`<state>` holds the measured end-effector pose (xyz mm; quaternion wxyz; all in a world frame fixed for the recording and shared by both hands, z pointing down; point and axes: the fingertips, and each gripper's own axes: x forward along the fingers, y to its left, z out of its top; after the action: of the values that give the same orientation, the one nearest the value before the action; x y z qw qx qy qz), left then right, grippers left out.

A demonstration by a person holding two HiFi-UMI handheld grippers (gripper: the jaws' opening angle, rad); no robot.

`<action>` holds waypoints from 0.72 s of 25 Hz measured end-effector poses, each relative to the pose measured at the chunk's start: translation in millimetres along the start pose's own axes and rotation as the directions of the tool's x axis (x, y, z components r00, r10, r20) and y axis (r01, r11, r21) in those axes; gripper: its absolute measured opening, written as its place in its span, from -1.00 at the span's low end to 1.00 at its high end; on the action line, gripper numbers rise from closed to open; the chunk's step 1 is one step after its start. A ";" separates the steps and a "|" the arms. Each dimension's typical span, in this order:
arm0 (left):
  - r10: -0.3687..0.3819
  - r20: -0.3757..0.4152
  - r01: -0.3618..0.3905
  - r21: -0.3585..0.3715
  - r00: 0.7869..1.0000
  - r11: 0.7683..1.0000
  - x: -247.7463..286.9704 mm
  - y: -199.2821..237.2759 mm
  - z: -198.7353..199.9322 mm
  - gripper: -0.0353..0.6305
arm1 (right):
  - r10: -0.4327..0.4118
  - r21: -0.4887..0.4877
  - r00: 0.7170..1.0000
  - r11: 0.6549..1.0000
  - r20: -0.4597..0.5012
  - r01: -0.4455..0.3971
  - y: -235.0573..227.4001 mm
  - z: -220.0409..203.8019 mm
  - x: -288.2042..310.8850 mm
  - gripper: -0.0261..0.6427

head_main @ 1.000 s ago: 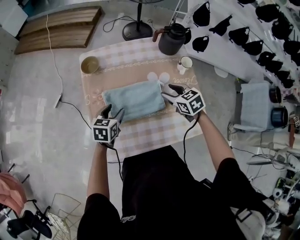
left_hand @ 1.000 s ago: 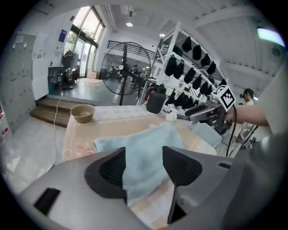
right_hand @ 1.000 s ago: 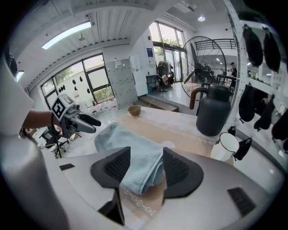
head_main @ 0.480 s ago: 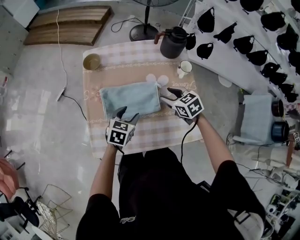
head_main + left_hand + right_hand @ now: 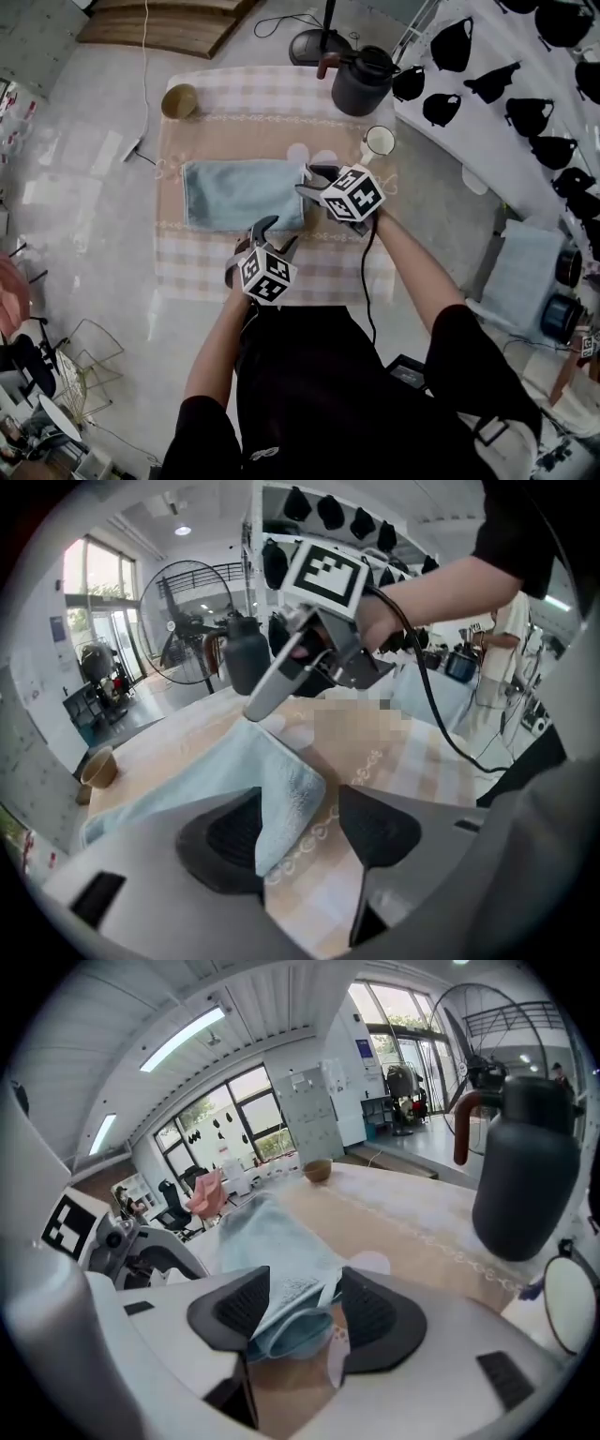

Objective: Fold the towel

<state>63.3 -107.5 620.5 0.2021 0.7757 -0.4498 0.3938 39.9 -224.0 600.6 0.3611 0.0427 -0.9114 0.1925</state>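
The light blue towel [image 5: 239, 192] lies flat on the checked tablecloth [image 5: 272, 98], its long side running left to right. My right gripper [image 5: 307, 180] is at the towel's far right corner and is shut on it; in the right gripper view the bunched corner [image 5: 295, 1321] fills the gap between the pads. My left gripper [image 5: 278, 231] is at the near right corner. Its jaws stand open around that corner [image 5: 281, 803], which rests against the left pad [image 5: 230, 832]. The right gripper [image 5: 314, 644] also shows in the left gripper view, just beyond the towel.
A dark kettle [image 5: 361, 80] and a white mug [image 5: 379, 141] stand at the table's far right, and a brown bowl [image 5: 178, 100] at the far left. A fan base [image 5: 314, 42] is behind the table. A rack of black items [image 5: 487, 66] is on the right.
My left gripper has moved right and forward, from the table's near left up to the towel's near right corner. The right gripper has stayed at the far right corner.
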 end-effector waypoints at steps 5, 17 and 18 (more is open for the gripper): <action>0.018 -0.049 -0.018 -0.001 0.999 1.000 34.8 -1.9 3.1 -0.18 | 0.046 0.025 0.998 0.999 -0.041 -0.045 -24.2 -10.8 27.3 -0.21; -0.006 -0.141 0.007 0.011 0.990 1.000 70.4 -3.5 -10.1 -0.18 | 0.097 0.088 0.988 0.992 -0.119 -0.086 -40.4 -26.1 64.7 -0.21; -0.007 -0.138 0.007 0.001 0.990 1.000 71.8 -2.3 -9.7 -0.18 | 0.093 0.084 0.988 0.993 -0.122 -0.083 -41.1 -26.3 66.1 -0.21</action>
<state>81.7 -138.5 683.4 0.2336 0.7484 -0.4318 0.4461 17.0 -247.9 675.9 0.4072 0.0044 -0.8795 0.2464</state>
